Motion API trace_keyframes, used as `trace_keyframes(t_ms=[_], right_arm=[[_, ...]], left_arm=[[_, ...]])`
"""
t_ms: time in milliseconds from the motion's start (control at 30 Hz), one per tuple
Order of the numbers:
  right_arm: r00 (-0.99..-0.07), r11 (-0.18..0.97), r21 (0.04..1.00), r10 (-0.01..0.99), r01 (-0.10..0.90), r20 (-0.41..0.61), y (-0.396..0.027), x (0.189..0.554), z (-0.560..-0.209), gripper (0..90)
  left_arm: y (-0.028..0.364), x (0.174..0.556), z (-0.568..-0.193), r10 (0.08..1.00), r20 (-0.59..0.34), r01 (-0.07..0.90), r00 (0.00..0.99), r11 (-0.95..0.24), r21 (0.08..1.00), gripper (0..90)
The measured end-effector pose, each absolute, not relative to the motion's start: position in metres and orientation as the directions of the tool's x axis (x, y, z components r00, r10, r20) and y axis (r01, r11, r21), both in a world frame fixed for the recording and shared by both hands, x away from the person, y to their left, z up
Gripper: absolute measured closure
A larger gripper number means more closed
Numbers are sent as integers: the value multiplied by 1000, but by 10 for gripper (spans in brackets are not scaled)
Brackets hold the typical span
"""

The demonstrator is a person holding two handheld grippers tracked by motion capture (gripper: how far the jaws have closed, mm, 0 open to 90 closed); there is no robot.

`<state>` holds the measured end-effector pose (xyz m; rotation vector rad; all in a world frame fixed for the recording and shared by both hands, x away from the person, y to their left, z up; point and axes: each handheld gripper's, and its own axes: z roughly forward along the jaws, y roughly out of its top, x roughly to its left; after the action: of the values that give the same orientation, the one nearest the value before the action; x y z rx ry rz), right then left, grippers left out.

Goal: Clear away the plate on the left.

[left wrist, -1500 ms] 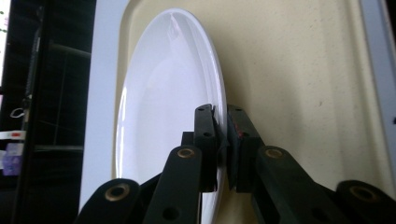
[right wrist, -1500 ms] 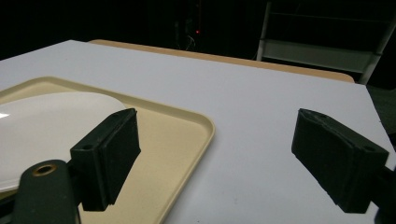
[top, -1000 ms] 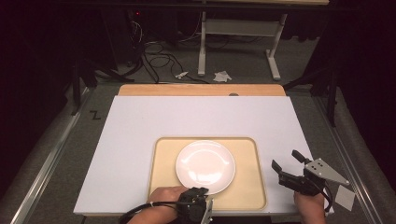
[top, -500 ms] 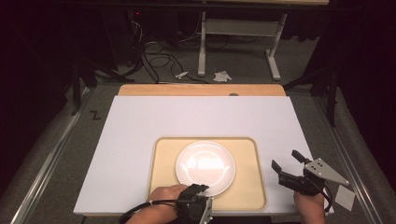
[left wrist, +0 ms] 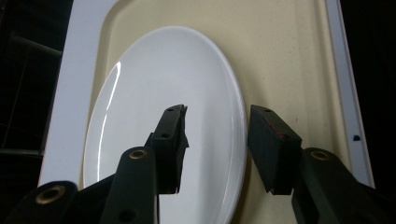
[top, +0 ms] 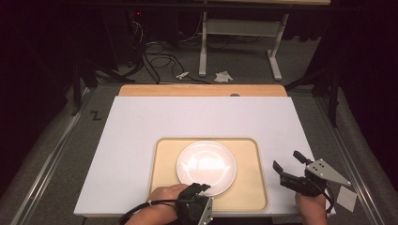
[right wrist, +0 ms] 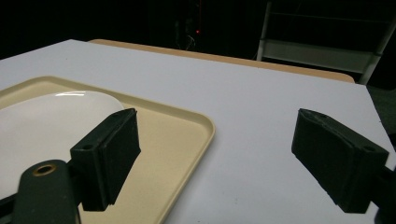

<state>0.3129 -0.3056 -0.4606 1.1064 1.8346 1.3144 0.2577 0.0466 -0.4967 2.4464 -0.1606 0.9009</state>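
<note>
1. Where any writing could be looked for, only a dark mark shaped like a "Z" (top: 95, 116) showed, on the grey floor left of the table (top: 141, 122); nothing on the plate, tray or grippers could be read.
2. There was 1 white plate (top: 206, 161), round and bare, lying inside 1 tan tray (top: 251, 183) with rounded corners.
3. The tray sat on the white table top, toward its near edge and a little right of centre.
4. There were 2 grippers, 1 in each hand.
5. The left gripper (top: 199, 188) sat at the plate's near rim; its jaws had just been opening and stood apart.
6. In the left gripper view, the left gripper (left wrist: 217, 133) straddled the plate's (left wrist: 173, 84) rim: 1 pad over the plate, the other over the tray (left wrist: 280, 56), with neither pad pressing on the rim.
7. The right gripper (top: 288, 164) hovered right of the tray, over the table's near right corner, its jaws wide apart with nothing between them.
8. In the right gripper view, the right gripper (right wrist: 215, 156) faced bare table (right wrist: 261, 93), with the tray's corner (right wrist: 187, 130) and the plate (right wrist: 42, 121) to its left.
9. Beyond the table, 2 crumpled white scraps (top: 223, 76) lay on the floor near some cables (top: 155, 56).
</note>
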Motion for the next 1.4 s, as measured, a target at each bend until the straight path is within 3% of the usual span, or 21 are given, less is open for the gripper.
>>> trace_keyframes(t_ms=[233,400,900,967,1000,1200,1400], right_arm=[[-460,156,950,888,272,-14,-306,313,-461,162],[-459,154,949,889,275,-12,-305,313,-461,162],[-457,152,949,889,275,-10,-305,313,-461,162],[-457,152,949,890,276,-10,-305,312,-460,162],[-458,154,949,889,274,-12,-306,313,-461,162],[-457,152,949,890,275,-10,-306,313,-461,162],[-453,148,950,891,275,-8,-307,313,-461,162]], left_arm=[[54,260,-488,114,641,-276,759,-836,475,569],[63,266,-484,183,615,-221,767,-824,521,564],[116,299,-476,497,394,47,774,-664,746,441],[125,300,-475,561,328,99,760,-598,795,421],[131,304,-472,552,362,82,751,-622,779,409],[175,311,-462,691,239,183,682,-478,859,313],[231,310,-458,825,132,247,550,-312,917,197]])
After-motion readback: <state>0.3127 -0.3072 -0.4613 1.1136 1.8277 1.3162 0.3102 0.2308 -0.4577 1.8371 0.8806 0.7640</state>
